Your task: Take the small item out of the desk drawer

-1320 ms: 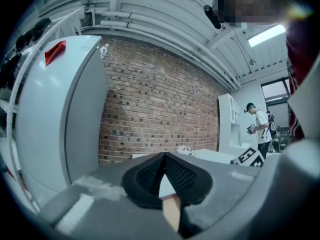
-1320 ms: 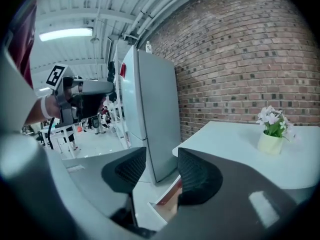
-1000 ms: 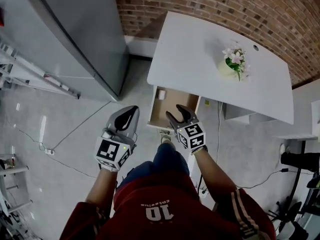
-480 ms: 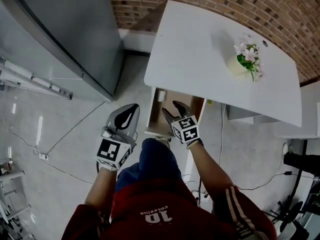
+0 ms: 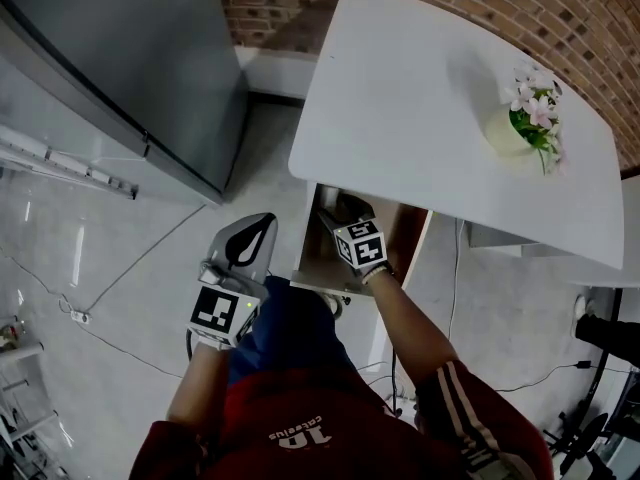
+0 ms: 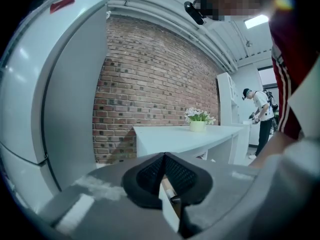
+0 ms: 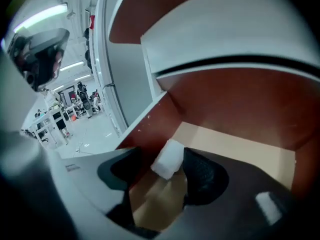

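1. We are at the reach-in step. The drawer [image 5: 311, 254] stands open, and the small white item [image 7: 169, 159] lies on its floor by the side wall.
2. Our left gripper [image 5: 258, 226] hangs outside the drawer, jaws pressed together on nothing.
3. Our right gripper [image 7: 161, 178] is inside the drawer, jaws opening wide with the item between the tips, unpinched. Next, we judge, they must close on it and lift.

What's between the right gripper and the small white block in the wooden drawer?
Nothing. In the right gripper view, the small white block sits between the opening jaws of the right gripper, not clamped.
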Available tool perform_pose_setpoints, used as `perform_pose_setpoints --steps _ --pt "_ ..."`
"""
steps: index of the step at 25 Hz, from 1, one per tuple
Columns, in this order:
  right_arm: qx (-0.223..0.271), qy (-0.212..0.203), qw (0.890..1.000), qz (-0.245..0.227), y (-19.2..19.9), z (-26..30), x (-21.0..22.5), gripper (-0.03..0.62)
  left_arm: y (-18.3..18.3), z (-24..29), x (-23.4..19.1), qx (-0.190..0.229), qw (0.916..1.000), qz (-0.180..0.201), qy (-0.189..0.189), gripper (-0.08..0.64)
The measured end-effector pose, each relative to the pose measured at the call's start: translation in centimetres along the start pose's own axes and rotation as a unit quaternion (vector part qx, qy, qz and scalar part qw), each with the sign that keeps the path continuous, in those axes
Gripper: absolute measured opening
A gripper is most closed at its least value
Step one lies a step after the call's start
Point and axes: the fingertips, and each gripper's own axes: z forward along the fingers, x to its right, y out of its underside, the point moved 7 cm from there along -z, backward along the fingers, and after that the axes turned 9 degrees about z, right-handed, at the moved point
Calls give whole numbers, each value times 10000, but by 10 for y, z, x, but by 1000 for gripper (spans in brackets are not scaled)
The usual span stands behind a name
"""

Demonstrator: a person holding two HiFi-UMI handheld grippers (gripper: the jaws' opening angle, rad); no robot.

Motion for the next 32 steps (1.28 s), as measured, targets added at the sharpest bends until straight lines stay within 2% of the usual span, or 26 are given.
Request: perform_pose_setpoints --steps 2,7,12,16,22,26,30,32 --pt "4 69 10000 50 4 14 5 259 9 2 -5 -60 9999 -97 -69 3" --pt "-33 242 9994 249 7 33 17 258 21 8 -16 -55 9999 15 -106 3" --pt "-110 241 9996 105 2 34 14 186 15 9 -26 -18 9999 -69 -127 3" --pt "-48 319 9994 89 -6 14 10 175 3 12 -27 -76 9997 -210 -111 3" --pt "-24 443 9990 22 -30 -50 -10 173 -46 -3 -15 -147 9992 -372 44 3" --pt "73 503 9987 -57 -50 -94 -29 173 -92 -26 -3 -22 9987 -490 -107 3" --pt "153 539 9984 -99 -65 -143 -59 172 -134 -69 13 84 9989 -437 -177 3" --pt "231 551 9981 -128 -72 -167 -78 171 -152 -95 19 122 9993 -290 -178 3"
